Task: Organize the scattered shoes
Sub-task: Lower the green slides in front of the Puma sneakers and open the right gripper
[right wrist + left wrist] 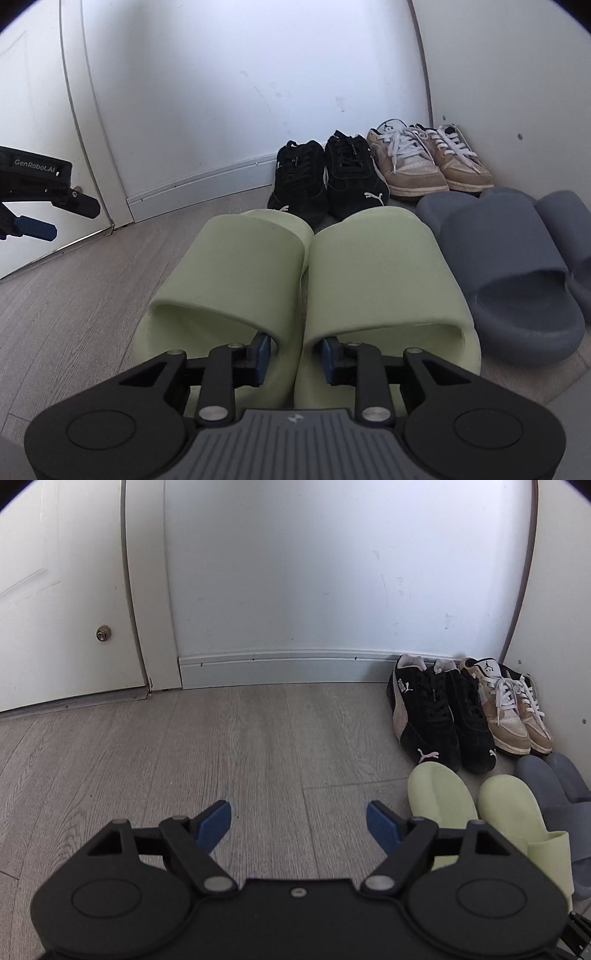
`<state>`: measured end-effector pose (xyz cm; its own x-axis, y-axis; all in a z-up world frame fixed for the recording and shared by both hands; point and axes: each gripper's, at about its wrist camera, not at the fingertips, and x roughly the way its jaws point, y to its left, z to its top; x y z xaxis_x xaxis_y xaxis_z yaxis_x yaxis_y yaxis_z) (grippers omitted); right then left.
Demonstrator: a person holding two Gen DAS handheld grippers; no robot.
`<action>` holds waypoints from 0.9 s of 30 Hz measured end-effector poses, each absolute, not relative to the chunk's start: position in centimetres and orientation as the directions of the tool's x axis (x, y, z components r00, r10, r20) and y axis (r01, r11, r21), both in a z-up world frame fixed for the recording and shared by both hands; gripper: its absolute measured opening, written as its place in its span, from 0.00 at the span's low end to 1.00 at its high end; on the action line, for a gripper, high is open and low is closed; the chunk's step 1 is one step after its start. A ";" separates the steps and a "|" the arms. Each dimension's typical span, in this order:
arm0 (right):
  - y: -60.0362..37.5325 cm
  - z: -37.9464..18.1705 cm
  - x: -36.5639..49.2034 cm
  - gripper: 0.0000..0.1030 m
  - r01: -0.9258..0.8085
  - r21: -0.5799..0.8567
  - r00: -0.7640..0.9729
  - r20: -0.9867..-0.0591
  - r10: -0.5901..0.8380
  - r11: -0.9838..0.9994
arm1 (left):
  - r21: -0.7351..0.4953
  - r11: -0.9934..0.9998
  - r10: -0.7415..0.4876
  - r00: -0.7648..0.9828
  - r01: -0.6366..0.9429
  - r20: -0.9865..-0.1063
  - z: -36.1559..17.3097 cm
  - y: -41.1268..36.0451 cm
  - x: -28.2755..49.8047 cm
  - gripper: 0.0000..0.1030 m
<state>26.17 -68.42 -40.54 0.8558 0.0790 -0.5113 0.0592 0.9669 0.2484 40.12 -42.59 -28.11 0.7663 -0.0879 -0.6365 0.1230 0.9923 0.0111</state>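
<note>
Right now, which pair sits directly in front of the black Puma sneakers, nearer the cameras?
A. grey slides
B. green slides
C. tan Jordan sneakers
B: the green slides lie toe-first just before the black Puma sneakers; the grey slides sit before the tan Jordan sneakers.

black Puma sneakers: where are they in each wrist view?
Left wrist: black Puma sneakers right of centre, against the baseboard, left of the tan sneakers.
Right wrist: black Puma sneakers centre, upper half, beyond the green slides.
Shared landmark: green slides, directly in front of the Puma toes in both.
</note>
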 end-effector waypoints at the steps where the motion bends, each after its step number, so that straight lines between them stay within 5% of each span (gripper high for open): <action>1: -68.6 -40.6 26.2 0.31 0.054 0.249 0.856 -0.510 0.084 0.967 | 0.012 0.992 -0.087 0.765 0.123 -0.638 -28.2 -42.6 40.1 0.79; 21: -70.5 -39.8 27.3 0.27 -0.079 0.205 0.807 -0.562 0.184 0.975 | -0.014 0.996 -0.073 0.757 0.084 -0.650 -28.4 -40.0 39.9 0.79; 27: -68.4 -39.7 27.1 0.42 -0.044 0.118 0.809 -0.579 0.104 0.992 | -0.052 0.996 -0.093 0.734 0.079 -0.673 -29.3 -39.6 40.1 0.79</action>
